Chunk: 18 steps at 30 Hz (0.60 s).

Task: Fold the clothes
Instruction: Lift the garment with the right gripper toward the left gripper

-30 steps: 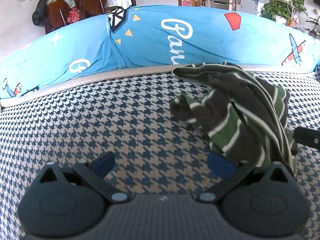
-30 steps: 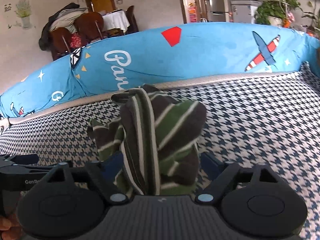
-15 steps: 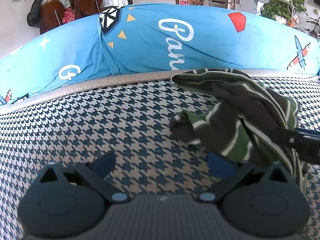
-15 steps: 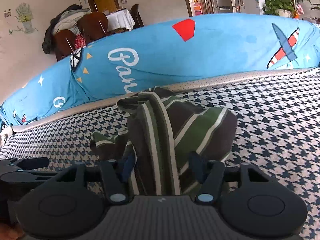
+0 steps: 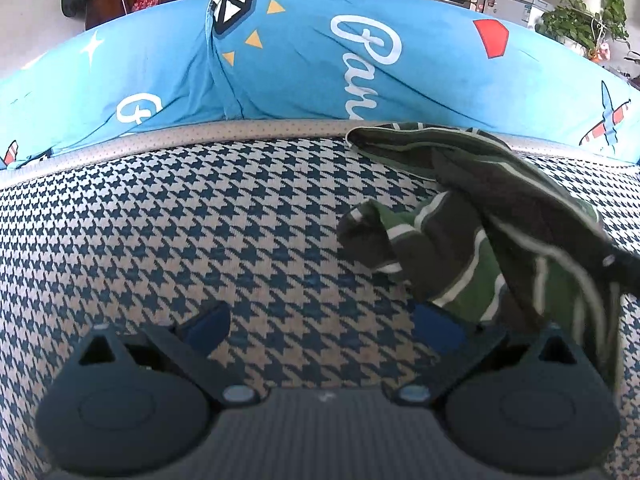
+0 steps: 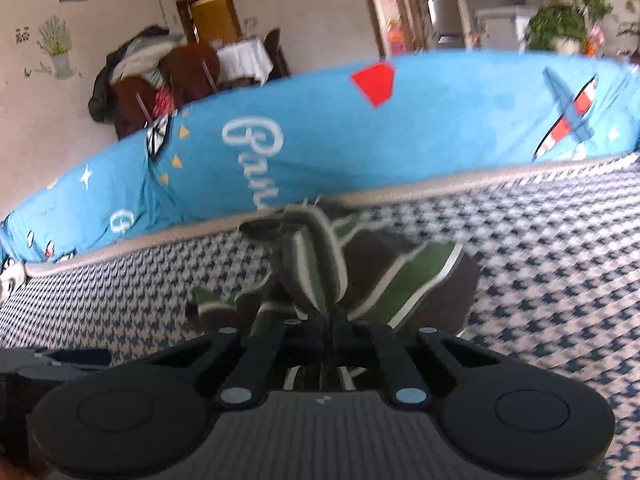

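Note:
A crumpled green and dark striped garment [image 5: 472,216] lies on the houndstooth surface [image 5: 200,240], to the right in the left wrist view. My left gripper [image 5: 324,328] is open and empty just left of it, its right finger close to the cloth. My right gripper [image 6: 320,320] is shut on a bunched fold of the striped garment [image 6: 320,256] and lifts that fold, while the rest [image 6: 408,280] drapes on the surface. The right gripper's finger [image 5: 620,264] shows at the right edge of the left wrist view, against the cloth.
A long blue printed cushion [image 5: 320,64] runs along the back edge of the surface, also in the right wrist view [image 6: 360,132]. Behind it are chairs [image 6: 160,88], a doorway and potted plants [image 5: 588,12]. Houndstooth surface stretches to the left [image 5: 120,240].
My right gripper has closed from open onto a fold of the garment and pulled it up. The left gripper has stayed open and shifted slightly forward.

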Each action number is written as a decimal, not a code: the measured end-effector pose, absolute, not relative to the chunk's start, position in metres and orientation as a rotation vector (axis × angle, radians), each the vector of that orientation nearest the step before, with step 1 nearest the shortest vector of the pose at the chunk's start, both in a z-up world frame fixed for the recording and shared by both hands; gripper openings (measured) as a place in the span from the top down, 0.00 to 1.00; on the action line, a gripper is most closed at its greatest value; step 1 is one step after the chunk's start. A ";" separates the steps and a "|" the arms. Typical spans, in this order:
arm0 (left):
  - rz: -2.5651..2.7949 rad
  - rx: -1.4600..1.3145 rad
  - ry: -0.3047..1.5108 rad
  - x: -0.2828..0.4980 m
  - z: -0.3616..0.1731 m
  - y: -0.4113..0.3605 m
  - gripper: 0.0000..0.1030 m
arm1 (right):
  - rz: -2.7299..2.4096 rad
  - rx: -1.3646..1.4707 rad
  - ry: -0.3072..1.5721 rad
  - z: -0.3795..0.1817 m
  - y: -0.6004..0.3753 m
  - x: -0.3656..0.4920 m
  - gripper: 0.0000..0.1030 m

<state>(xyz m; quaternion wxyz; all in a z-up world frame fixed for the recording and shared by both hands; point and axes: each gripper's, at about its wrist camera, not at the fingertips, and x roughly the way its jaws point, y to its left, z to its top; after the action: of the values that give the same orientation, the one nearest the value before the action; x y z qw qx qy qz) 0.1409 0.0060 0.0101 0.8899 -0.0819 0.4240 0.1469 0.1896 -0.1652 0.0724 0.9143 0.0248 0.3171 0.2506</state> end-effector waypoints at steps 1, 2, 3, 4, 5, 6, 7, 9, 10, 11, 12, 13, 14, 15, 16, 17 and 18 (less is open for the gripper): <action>0.316 -0.172 0.880 0.142 0.010 0.003 0.00 | 0.490 0.045 0.636 0.076 -0.169 0.187 0.94; 0.324 -0.173 0.880 0.143 0.009 0.000 0.00 | 0.464 0.038 0.619 0.079 -0.173 0.185 0.94; 0.337 -0.177 0.881 0.145 0.009 -0.003 0.00 | 0.433 0.035 0.609 0.082 -0.178 0.183 0.94; 0.352 -0.182 0.881 0.147 0.008 -0.007 0.00 | 0.401 0.034 0.603 0.084 -0.183 0.182 0.94; 0.367 -0.187 0.882 0.150 0.007 -0.011 0.00 | 0.369 0.032 0.601 0.085 -0.188 0.181 0.94; 0.375 -0.192 0.882 0.151 0.007 -0.013 0.00 | 0.334 0.027 0.605 0.086 -0.193 0.181 0.94; 0.381 -0.198 0.882 0.153 0.007 -0.015 0.00 | 0.297 0.020 0.613 0.086 -0.199 0.180 0.94; 0.391 -0.202 0.881 0.156 0.007 -0.018 0.00 | 0.229 0.014 0.641 0.084 -0.210 0.181 0.94; 0.394 -0.201 0.881 0.157 0.007 -0.019 0.00 | 0.202 0.017 0.670 0.082 -0.215 0.183 0.94; 0.391 -0.198 0.882 0.156 0.007 -0.018 0.00 | 0.174 0.020 0.698 0.079 -0.221 0.186 0.94; 0.388 -0.195 0.884 0.156 0.007 -0.017 0.00 | 0.147 0.024 0.727 0.076 -0.226 0.188 0.94; 0.380 -0.192 0.887 0.154 0.007 -0.015 0.00 | 0.130 0.029 0.750 0.074 -0.230 0.190 0.94; 0.370 -0.189 0.890 0.153 0.007 -0.013 0.00 | 0.119 0.037 0.770 0.072 -0.234 0.193 0.94; 0.355 -0.187 0.893 0.151 0.006 -0.011 0.00 | 0.115 0.042 0.774 0.071 -0.238 0.193 0.94; 0.340 -0.184 0.895 0.150 0.006 -0.009 0.00 | 0.121 0.054 0.765 0.072 -0.242 0.193 0.91; 0.323 -0.180 0.897 0.148 0.005 -0.007 0.00 | 0.131 0.070 0.752 0.074 -0.245 0.192 0.82; 0.306 -0.176 0.898 0.147 0.005 -0.006 0.00 | 0.141 0.086 0.739 0.076 -0.248 0.191 0.74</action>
<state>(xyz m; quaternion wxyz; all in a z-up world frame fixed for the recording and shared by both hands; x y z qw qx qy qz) 0.1471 -0.0064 0.0049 0.8858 -0.0846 0.4319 0.1473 0.1909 -0.2481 0.0762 0.9292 0.0419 0.3607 0.0690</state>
